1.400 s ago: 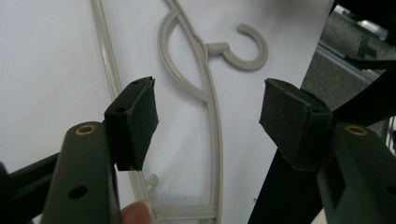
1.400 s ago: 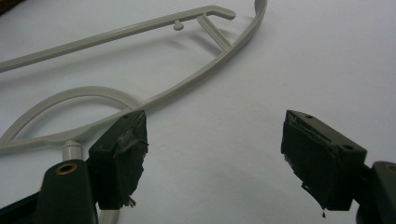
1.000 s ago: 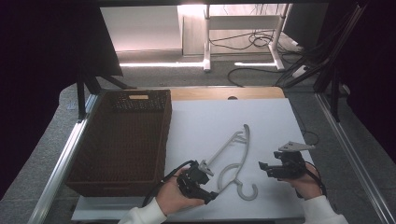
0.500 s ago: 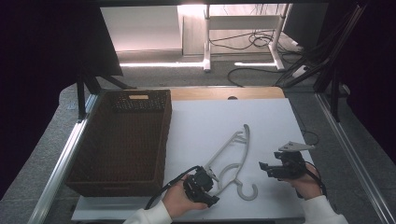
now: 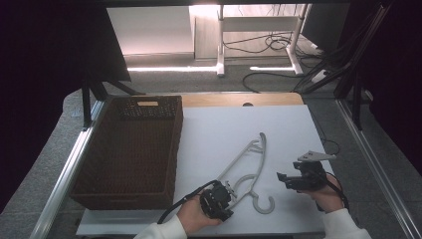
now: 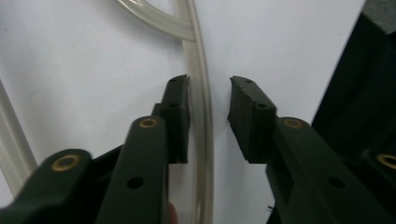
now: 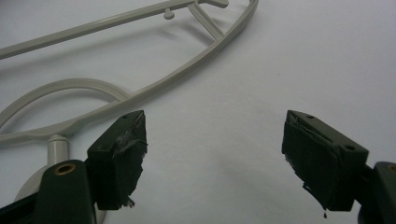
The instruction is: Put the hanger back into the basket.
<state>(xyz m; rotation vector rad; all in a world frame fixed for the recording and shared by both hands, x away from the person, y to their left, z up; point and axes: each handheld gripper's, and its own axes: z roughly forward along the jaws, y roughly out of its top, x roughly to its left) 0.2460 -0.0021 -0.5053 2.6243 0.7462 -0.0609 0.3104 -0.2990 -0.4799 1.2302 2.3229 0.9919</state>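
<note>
A white plastic hanger [image 5: 259, 162] lies flat on the white mat, its hook toward the near edge. My left gripper [image 5: 217, 199] is down at the hanger's lower left part. In the left gripper view the gripper [image 6: 210, 83] is open, and one thin bar of the hanger [image 6: 204, 140] runs between the jaws, close against the left one. My right gripper [image 5: 291, 180] hovers to the right of the hook, apart from it. In the right gripper view the gripper [image 7: 217, 122] is wide open over bare mat, with the hanger [image 7: 187, 77] ahead and to the left.
A dark wicker basket [image 5: 176, 149] takes up the left of the table. The white mat [image 5: 224, 129] covers the middle and right. Metal rails [image 5: 64, 174] run along both table sides. Cables trail from both grippers.
My left gripper has slid a little to the right and toward the near edge, coming onto the hanger's bar. The right gripper and the hanger have stayed put.
</note>
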